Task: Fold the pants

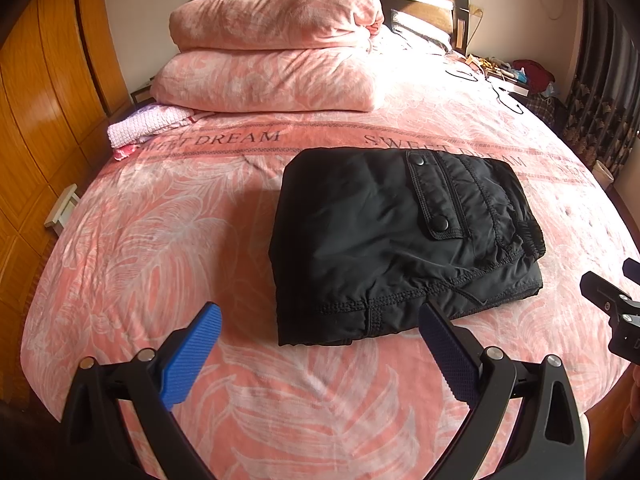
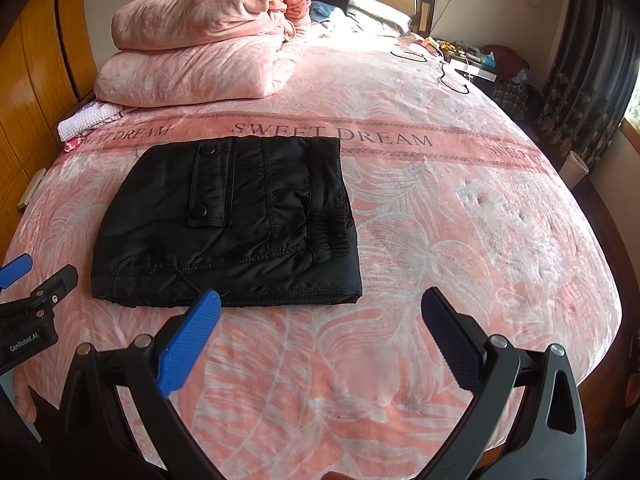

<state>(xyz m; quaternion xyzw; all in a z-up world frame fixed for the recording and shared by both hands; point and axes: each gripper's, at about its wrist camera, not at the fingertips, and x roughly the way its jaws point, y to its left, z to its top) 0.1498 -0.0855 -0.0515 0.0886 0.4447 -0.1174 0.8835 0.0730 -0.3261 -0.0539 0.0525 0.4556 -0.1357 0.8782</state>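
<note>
Black pants [image 1: 400,240] lie folded into a compact rectangle on the pink bedspread [image 1: 168,240], pocket flap with snaps facing up. My left gripper [image 1: 320,316] hovers open just in front of the near edge, nothing between its blue pads. In the right wrist view the pants [image 2: 228,224] sit ahead and to the left. My right gripper [image 2: 320,304] is open and empty, held above the bedspread [image 2: 440,240] just short of the pants' near right corner. Each gripper shows at the edge of the other's view: the right gripper [image 1: 616,292], the left gripper [image 2: 36,276].
A folded pink duvet [image 1: 272,48] is stacked at the head of the bed, with a small pale knitted cloth [image 1: 148,124] beside it. Wooden wardrobe doors [image 1: 40,100] line the left. A cluttered bedside table [image 2: 476,64] and dark curtains [image 2: 584,52] stand on the right.
</note>
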